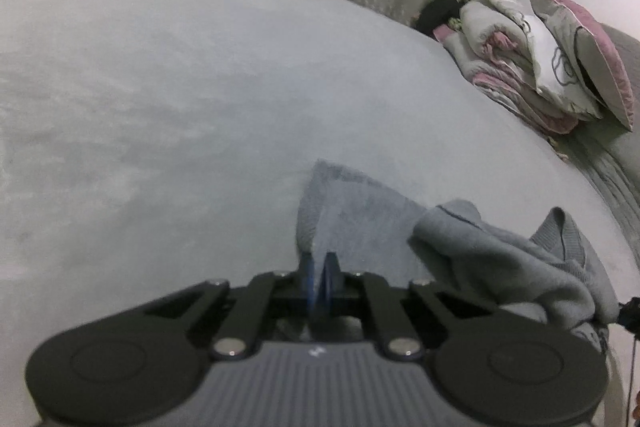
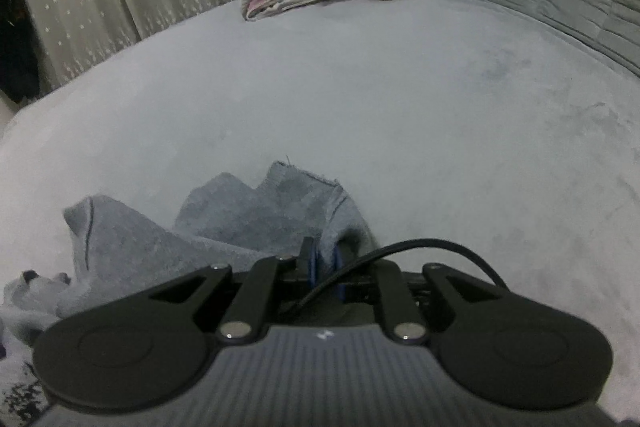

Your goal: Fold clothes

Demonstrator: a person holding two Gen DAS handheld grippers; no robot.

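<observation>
While the garment (image 1: 460, 251) lies bunched at the bed's (image 1: 200, 87) near edge, the left claw (image 1: 319, 269) pinches one edge, the right claw (image 2: 323, 259) another; the slack cloth between them runs side to side, ready to be stretched flat.

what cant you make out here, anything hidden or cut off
- Grey garment: left wrist view, right frame edge cuts it off; its type is unclear.
- Its near part: right wrist view, hidden behind the right gripper.
- Dark item behind folded bedding: too small and dim.
</observation>
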